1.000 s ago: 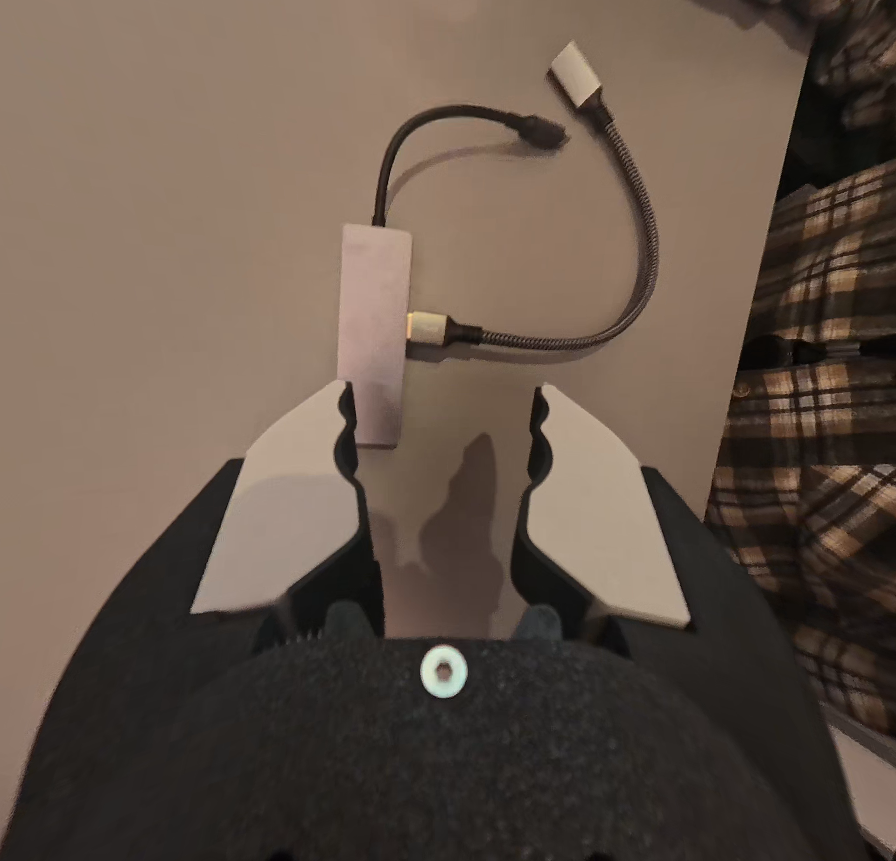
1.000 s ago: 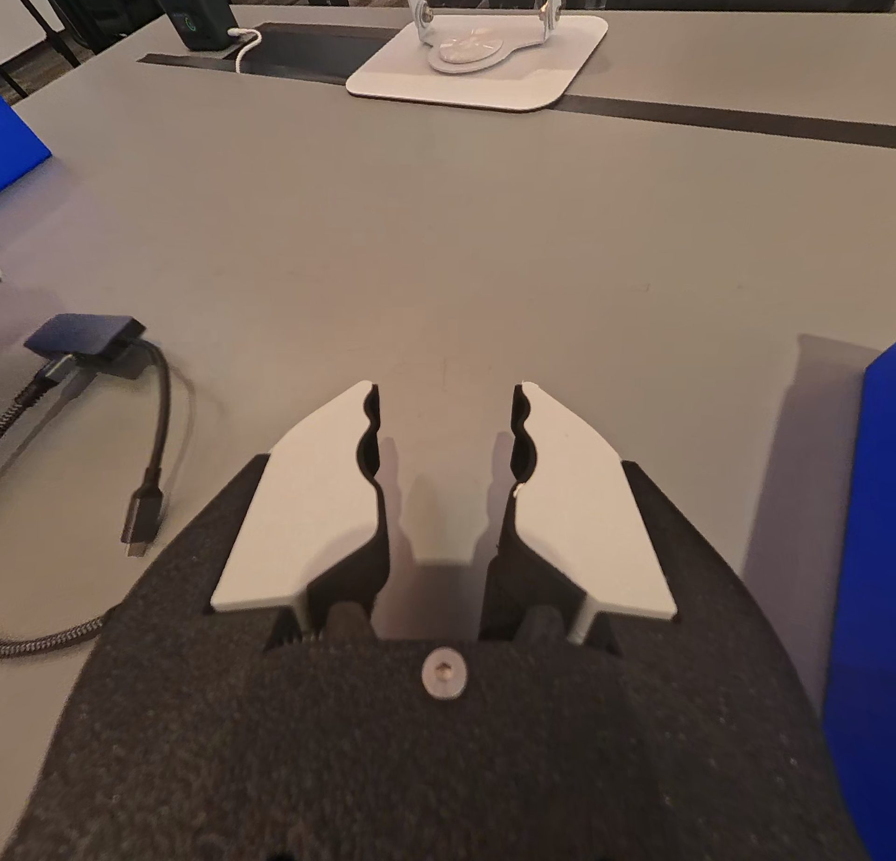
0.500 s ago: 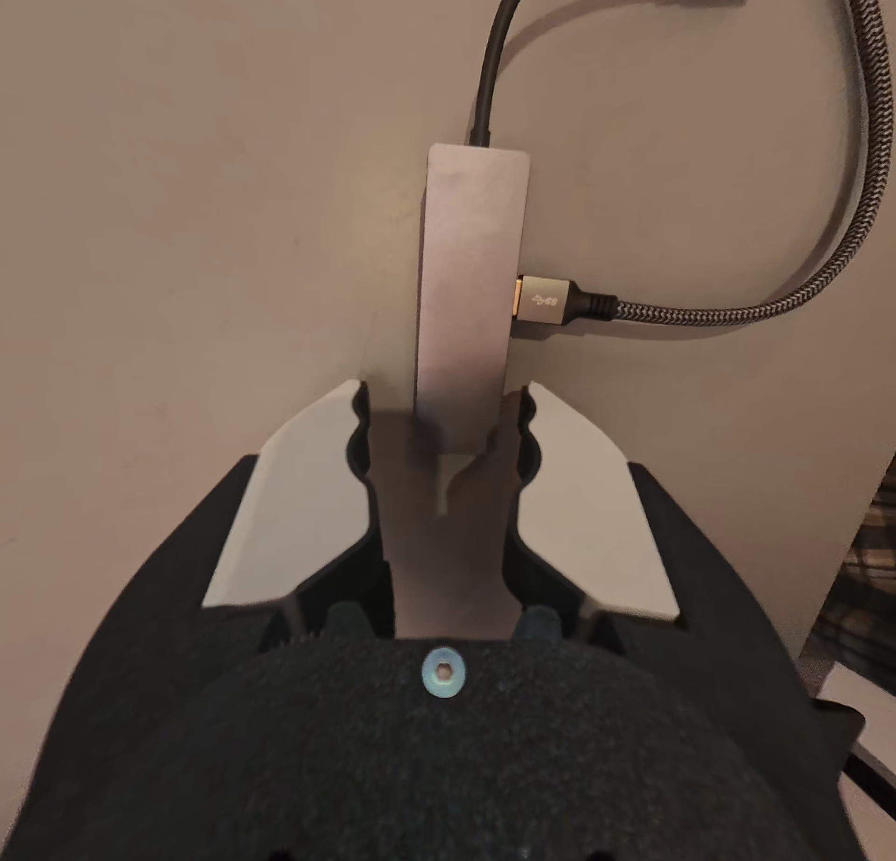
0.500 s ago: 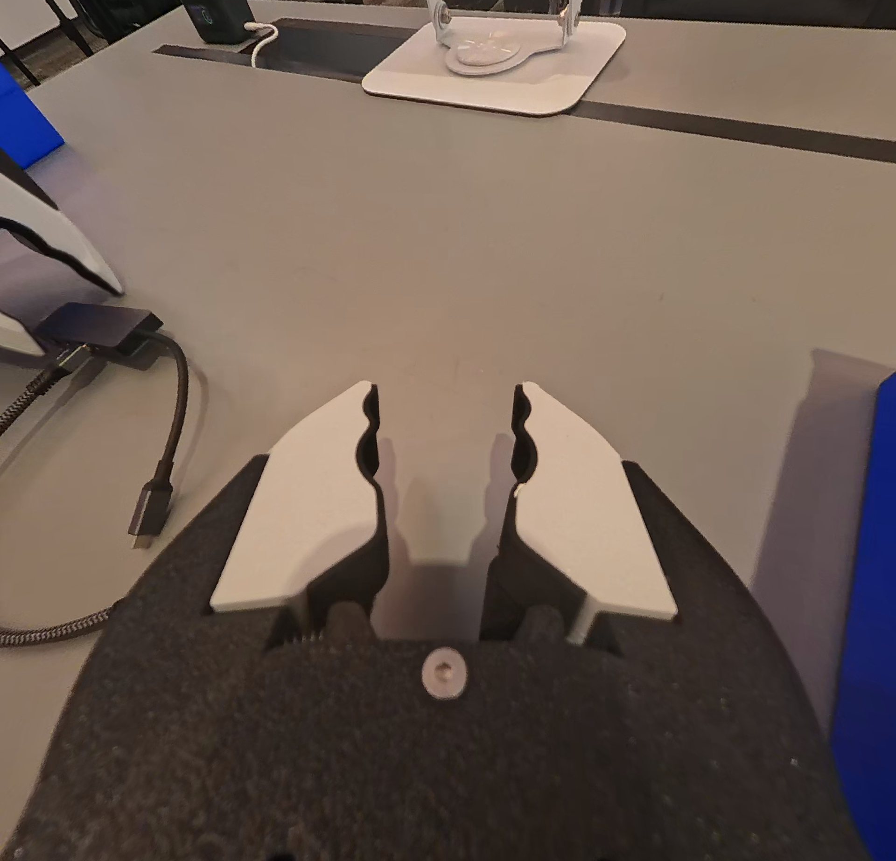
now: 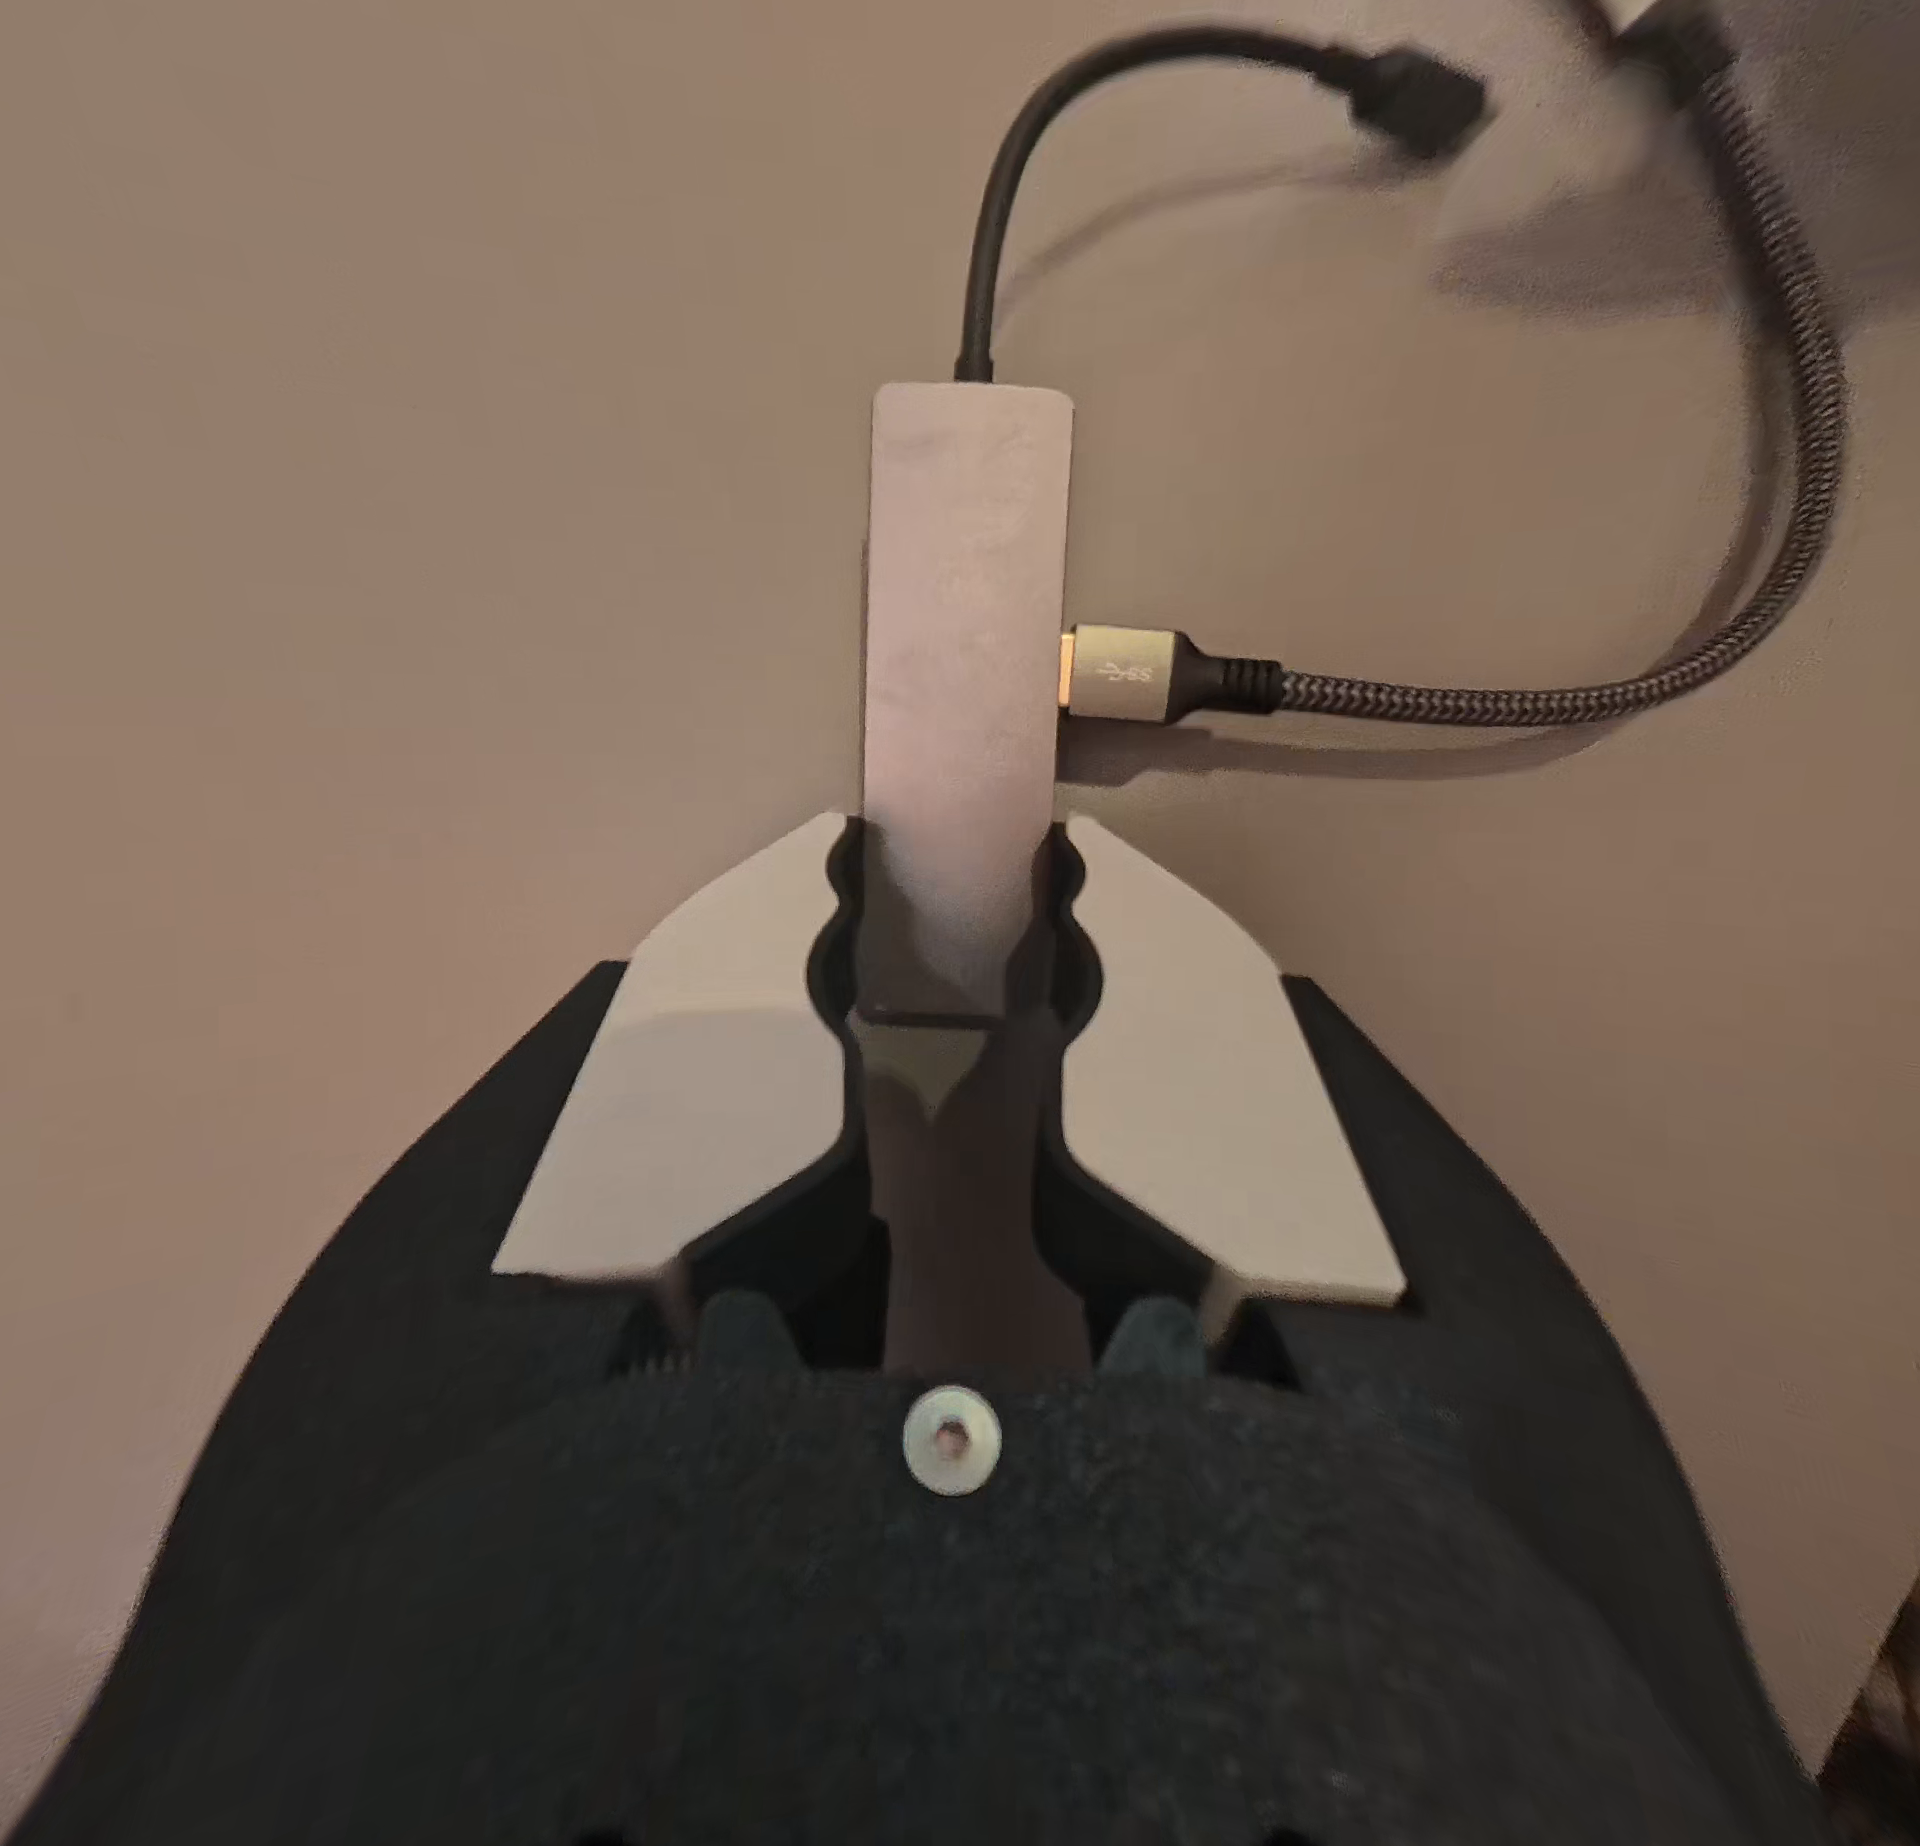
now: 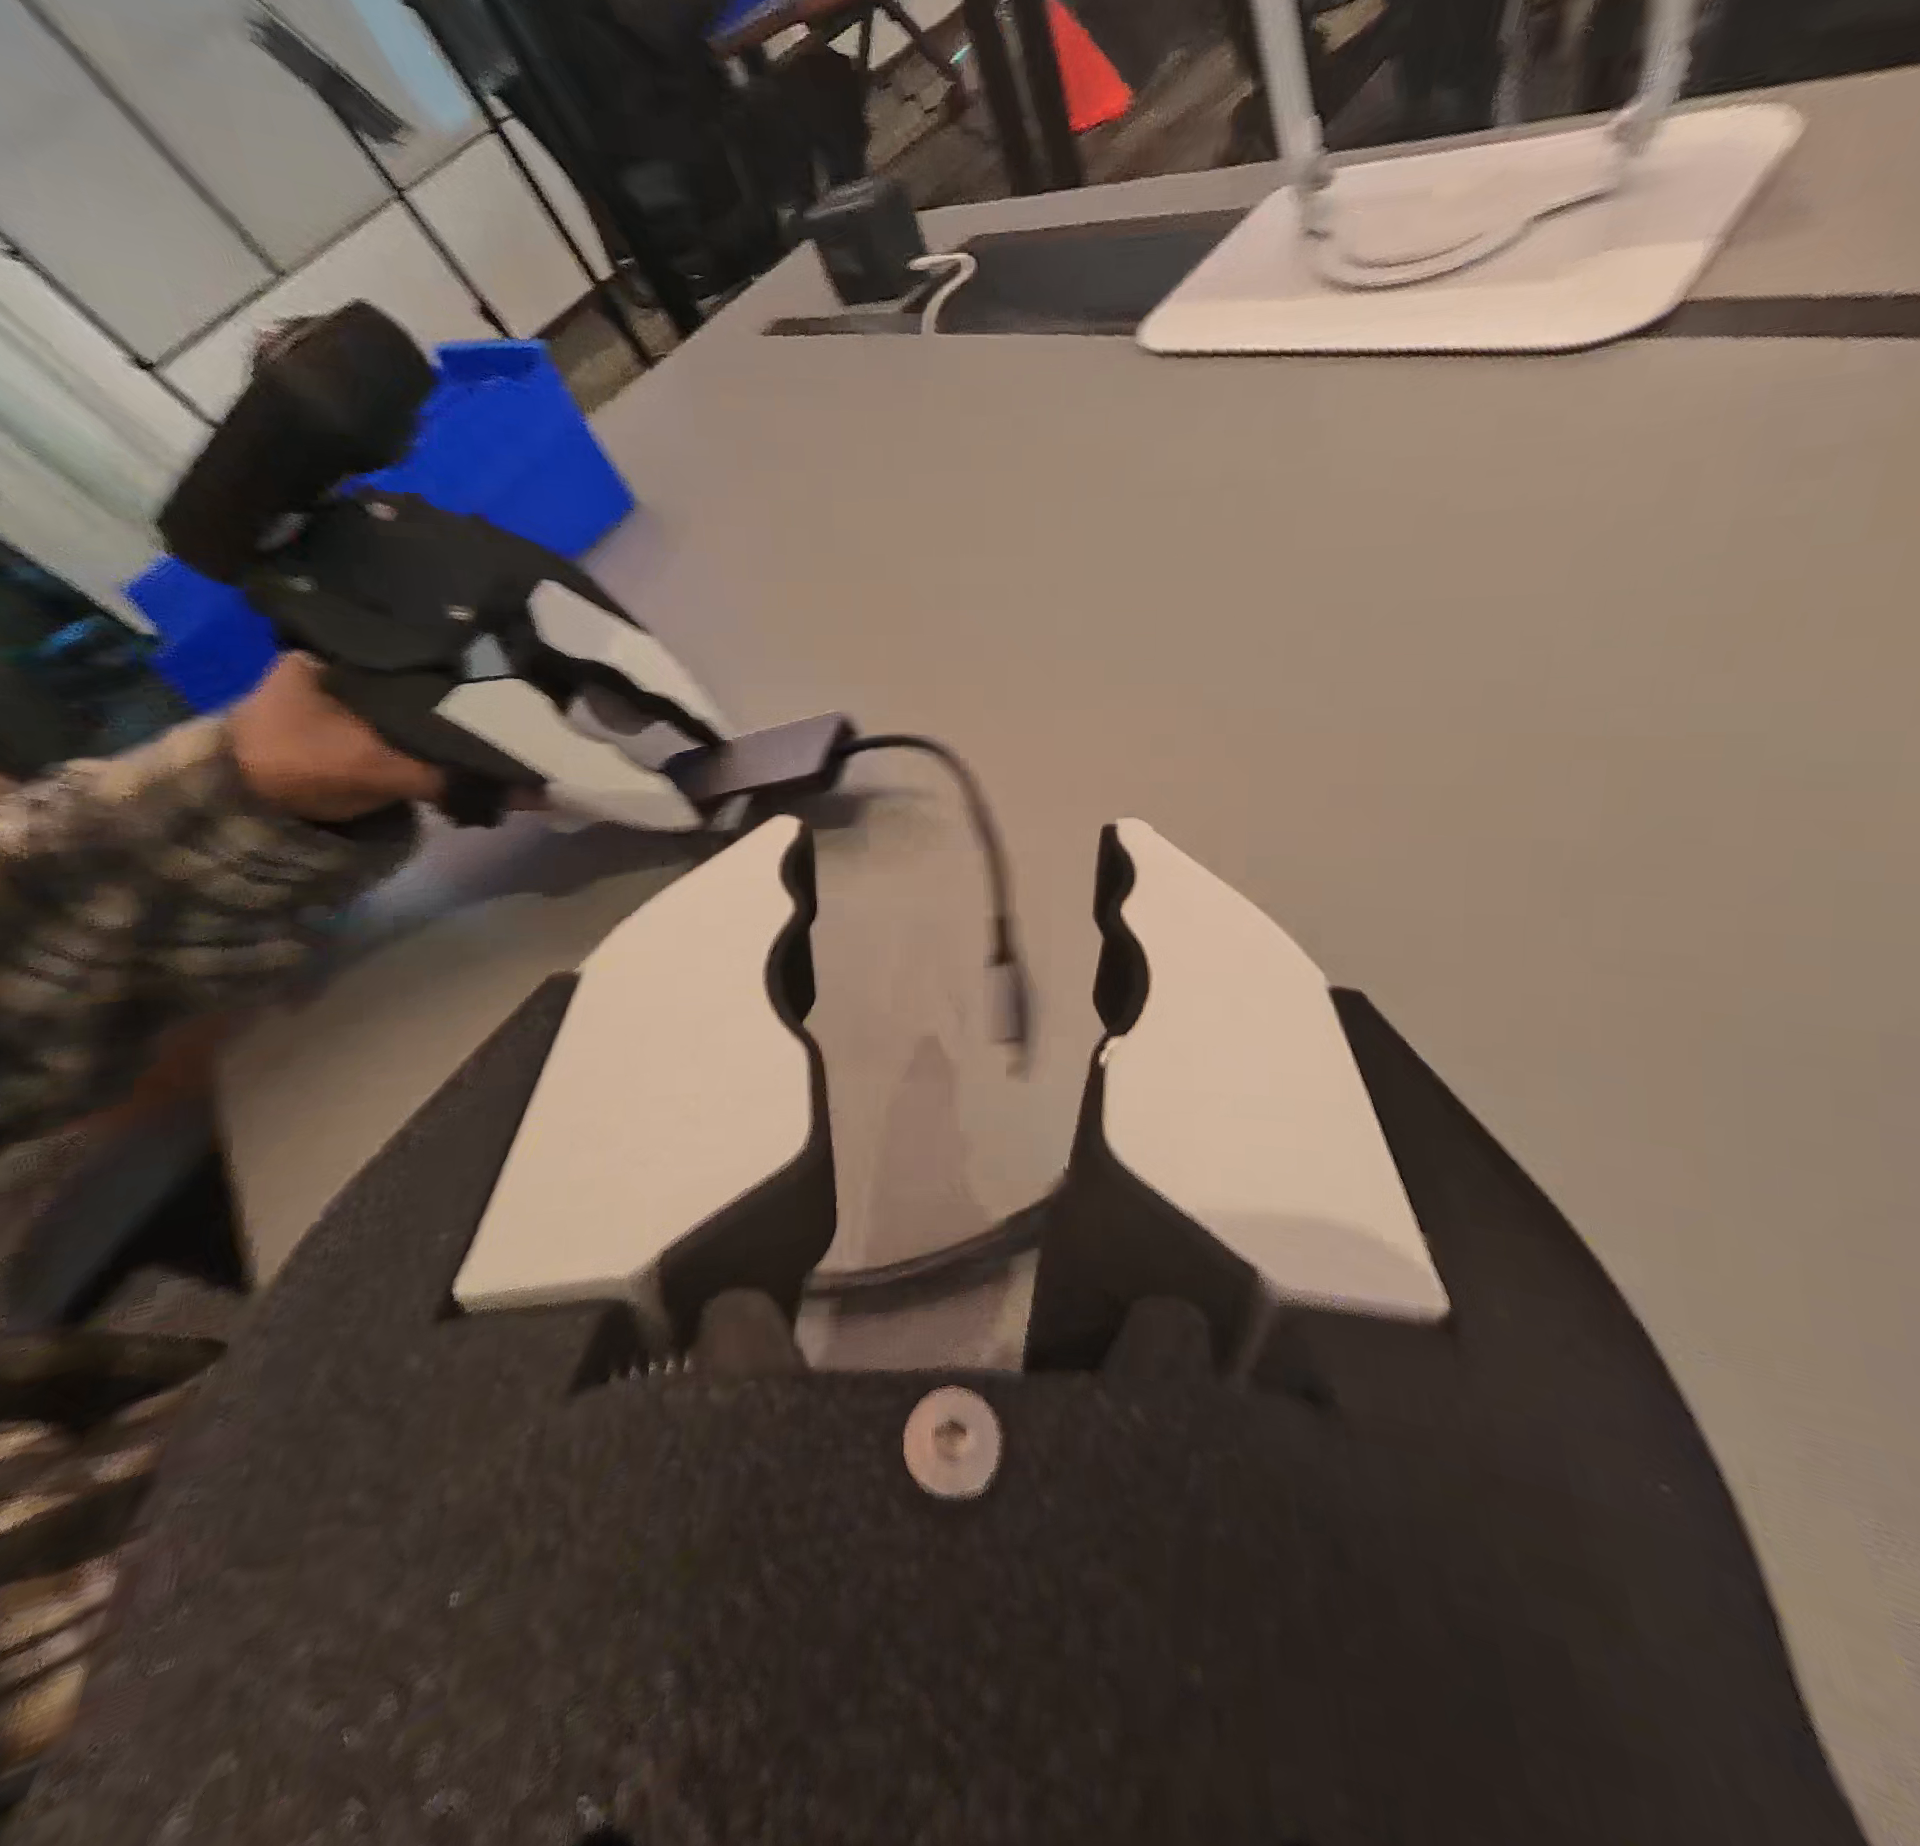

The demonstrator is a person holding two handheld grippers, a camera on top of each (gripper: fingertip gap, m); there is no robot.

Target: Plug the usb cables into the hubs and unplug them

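A flat grey USB hub [image 5: 966,601] lies along the left wrist view's middle. Its near end sits between my left gripper's [image 5: 956,840] fingers, and both pads press on its sides. A gold plug [image 5: 1127,669] of a braided cable [image 5: 1662,653] is plugged into the hub's right side. The hub's own black lead [image 5: 997,186] curves away to a loose plug [image 5: 1725,108]. In the right wrist view the left gripper [image 6: 582,716] holds the hub [image 6: 769,757] low over the table. My right gripper [image 6: 951,840] is open and empty, and the lead's plug [image 6: 1008,996] lies on the table under its gap.
The grey table [image 6: 1351,653] carries a white stand base [image 6: 1455,248] at the back right and a black charger [image 6: 868,238] beside a dark slot. A blue bin [image 6: 499,446] stands at the left edge. A person's hand [image 6: 312,747] and plaid sleeve [image 6: 104,913] are at the left. My right fingertips sit around 20 cm from my left ones.
My left gripper moved forward over the hub's near end and closed on it. My right gripper stayed open and swung left, so the hub and the left gripper came into its view.
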